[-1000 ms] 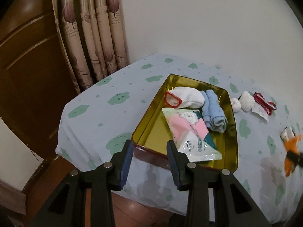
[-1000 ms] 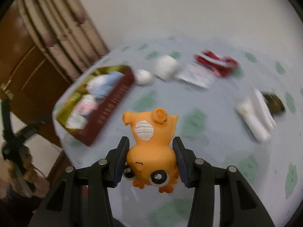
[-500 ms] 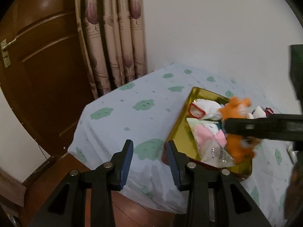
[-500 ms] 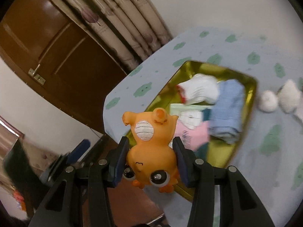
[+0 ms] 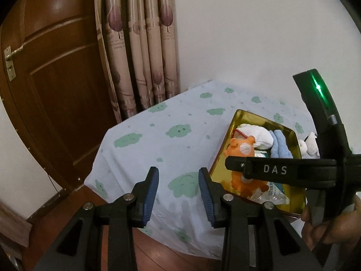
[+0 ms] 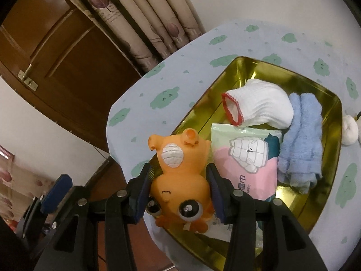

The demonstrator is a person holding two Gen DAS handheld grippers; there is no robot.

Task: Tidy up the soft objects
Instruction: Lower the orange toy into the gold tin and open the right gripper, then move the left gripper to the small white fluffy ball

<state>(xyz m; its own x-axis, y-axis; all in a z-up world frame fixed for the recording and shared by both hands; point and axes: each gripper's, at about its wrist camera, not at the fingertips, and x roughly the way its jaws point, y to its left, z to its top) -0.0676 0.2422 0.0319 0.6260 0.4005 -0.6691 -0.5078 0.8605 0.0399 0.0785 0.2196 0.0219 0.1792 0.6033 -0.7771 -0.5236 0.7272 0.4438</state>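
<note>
In the left wrist view, the left gripper (image 5: 178, 187) is seen at the lower centre with its jaws apart and nothing between them, over the cloud-print cloth (image 5: 158, 140). At the right, the gold tin (image 5: 293, 201) is partly covered by the right gripper's side.

In the right wrist view, the orange toy (image 6: 180, 178) is clamped upside down in the right gripper (image 6: 178, 194) at the lower centre, above the tin's near corner. A white sock (image 6: 259, 108), blue towel (image 6: 300, 144) and wipes packet (image 6: 246, 164) are seen inside the tin.
</note>
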